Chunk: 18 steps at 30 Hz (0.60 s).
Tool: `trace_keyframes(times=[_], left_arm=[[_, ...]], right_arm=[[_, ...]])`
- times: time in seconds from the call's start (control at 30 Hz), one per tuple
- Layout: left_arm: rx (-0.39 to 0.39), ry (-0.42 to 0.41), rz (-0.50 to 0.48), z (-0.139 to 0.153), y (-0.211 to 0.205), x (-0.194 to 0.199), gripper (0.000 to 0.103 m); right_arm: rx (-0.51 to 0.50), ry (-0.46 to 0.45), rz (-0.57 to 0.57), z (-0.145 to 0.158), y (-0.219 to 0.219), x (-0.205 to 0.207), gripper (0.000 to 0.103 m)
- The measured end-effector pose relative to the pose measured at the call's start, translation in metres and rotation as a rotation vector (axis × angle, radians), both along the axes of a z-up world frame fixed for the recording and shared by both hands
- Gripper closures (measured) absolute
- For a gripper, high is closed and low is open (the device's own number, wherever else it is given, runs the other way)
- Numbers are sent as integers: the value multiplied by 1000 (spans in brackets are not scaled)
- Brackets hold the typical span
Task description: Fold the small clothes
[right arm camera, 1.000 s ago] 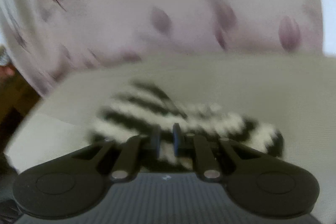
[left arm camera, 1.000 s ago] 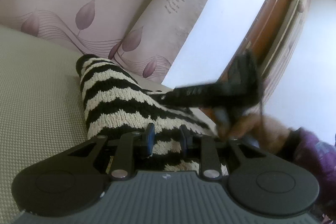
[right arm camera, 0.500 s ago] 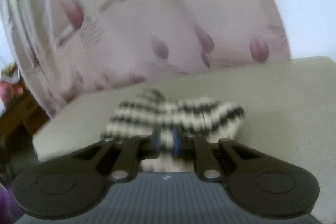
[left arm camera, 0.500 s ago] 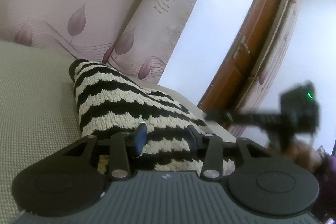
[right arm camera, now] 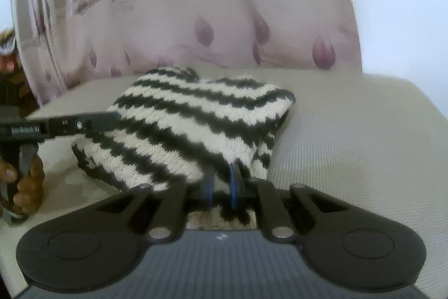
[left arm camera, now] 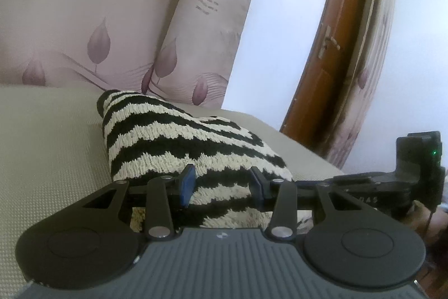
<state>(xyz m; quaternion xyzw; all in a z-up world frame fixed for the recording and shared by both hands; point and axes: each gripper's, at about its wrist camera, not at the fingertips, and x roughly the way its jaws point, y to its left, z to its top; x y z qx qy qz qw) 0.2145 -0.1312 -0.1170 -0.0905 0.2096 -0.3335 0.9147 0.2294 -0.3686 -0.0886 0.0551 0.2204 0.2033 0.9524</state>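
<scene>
your left gripper: jaws apart, straddling knit edge | your right gripper: clamped on corner fold | black-and-cream zigzag knit garment: chunky, folded, on woven beige cushion

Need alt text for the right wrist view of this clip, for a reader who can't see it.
The right gripper pinches the near corner of a folded black-and-cream striped knit lying on a beige cushion. From the left edge the left gripper, held in a hand, reaches the knit's side. Behind hangs a pale floral fabric.
</scene>
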Motion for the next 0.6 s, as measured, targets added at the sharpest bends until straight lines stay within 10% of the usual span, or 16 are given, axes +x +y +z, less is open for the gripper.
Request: trace_keyframes(times=[0.6], left_arm=[[144, -84, 7, 3, -24, -10, 42]], right_arm=[[9, -46, -24, -4, 5, -8, 92]])
